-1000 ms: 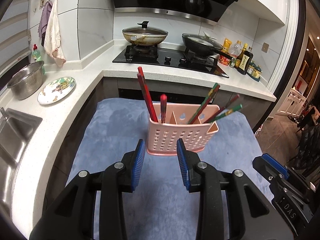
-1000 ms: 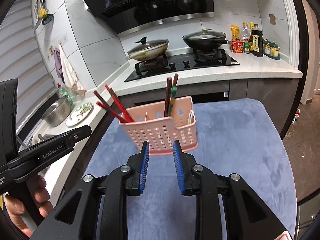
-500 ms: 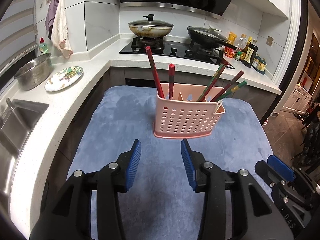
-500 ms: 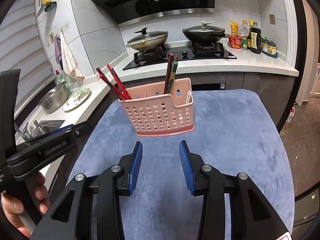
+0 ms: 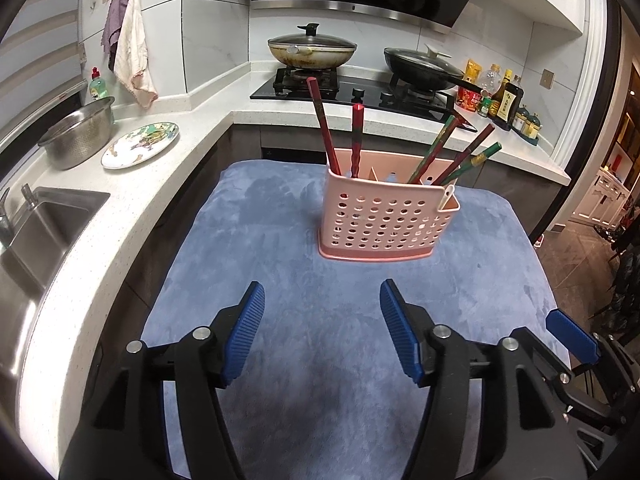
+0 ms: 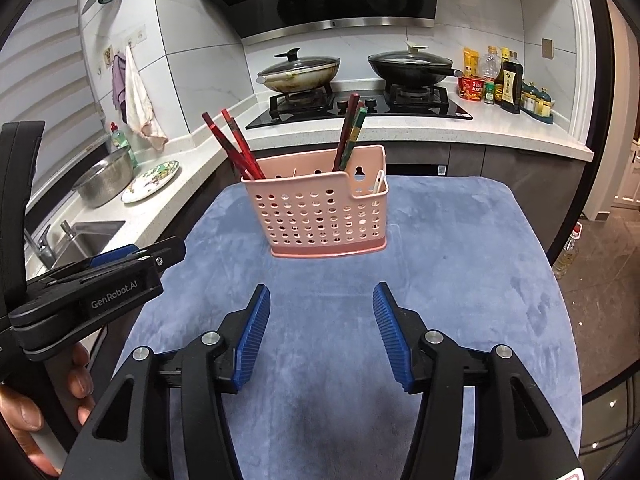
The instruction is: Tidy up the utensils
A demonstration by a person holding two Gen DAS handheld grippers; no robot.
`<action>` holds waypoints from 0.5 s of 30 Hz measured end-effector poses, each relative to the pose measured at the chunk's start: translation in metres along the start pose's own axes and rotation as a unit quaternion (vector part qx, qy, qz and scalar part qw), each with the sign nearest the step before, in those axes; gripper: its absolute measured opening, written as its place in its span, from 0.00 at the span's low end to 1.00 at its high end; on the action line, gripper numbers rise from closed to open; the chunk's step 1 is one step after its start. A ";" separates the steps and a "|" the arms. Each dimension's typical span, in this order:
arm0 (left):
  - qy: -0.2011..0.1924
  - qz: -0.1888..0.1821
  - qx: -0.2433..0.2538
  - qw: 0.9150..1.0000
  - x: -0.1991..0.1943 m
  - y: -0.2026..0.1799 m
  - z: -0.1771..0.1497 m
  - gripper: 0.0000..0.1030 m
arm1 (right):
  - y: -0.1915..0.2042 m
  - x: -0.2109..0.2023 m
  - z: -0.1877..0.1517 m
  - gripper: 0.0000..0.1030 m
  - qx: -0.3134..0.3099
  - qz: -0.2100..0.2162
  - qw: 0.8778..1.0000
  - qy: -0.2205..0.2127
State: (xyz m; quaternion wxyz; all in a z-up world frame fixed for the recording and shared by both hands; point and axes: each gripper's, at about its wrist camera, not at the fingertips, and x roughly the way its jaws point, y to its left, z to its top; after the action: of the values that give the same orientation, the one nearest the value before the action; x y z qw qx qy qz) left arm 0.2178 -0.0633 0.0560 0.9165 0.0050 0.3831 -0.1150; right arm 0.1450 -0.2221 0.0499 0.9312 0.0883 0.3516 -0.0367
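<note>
A pink perforated utensil holder (image 5: 384, 220) stands upright on the blue-grey mat (image 5: 280, 288); it also shows in the right wrist view (image 6: 320, 212). Red chopsticks (image 5: 324, 128) lean in its left compartment, and red and green ones (image 5: 460, 156) lean in its right compartment. A white utensil tip (image 6: 378, 181) sticks out at the right end. My left gripper (image 5: 322, 334) is open and empty, short of the holder. My right gripper (image 6: 320, 330) is open and empty too, also short of the holder.
A white counter wraps around the left with a sink (image 5: 44, 224), a steel colander (image 5: 78, 136) and a patterned plate (image 5: 140, 144). Two lidded pans sit on the stove (image 5: 352, 88) behind. Sauce bottles (image 5: 504, 100) stand at the back right. The mat's right edge drops to the floor.
Both grippers have pulled back from the holder and their jaws have opened wider. The holder stands still on the mat.
</note>
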 end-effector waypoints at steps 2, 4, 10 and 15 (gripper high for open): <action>0.001 0.001 0.001 1.000 0.000 -0.001 -0.003 0.58 | 0.001 0.000 -0.002 0.51 -0.001 -0.003 1.000 0.002; 0.001 0.003 0.003 1.000 0.000 -0.001 -0.005 0.60 | 0.001 0.001 -0.004 0.51 -0.002 -0.002 1.000 0.004; 0.004 0.009 0.007 1.000 0.000 -0.001 -0.012 0.69 | -0.003 0.001 -0.006 0.52 0.009 0.000 1.000 0.012; 0.004 0.012 0.012 1.000 -0.001 -0.002 -0.015 0.75 | -0.005 0.001 -0.006 0.66 0.013 -0.010 1.000 0.008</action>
State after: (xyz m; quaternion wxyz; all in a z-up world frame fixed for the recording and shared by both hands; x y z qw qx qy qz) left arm 0.2061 -0.0633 0.0465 0.9162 0.0209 0.3853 -0.1082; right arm 0.1411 -0.2263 0.0441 0.9268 0.0976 0.3591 -0.0497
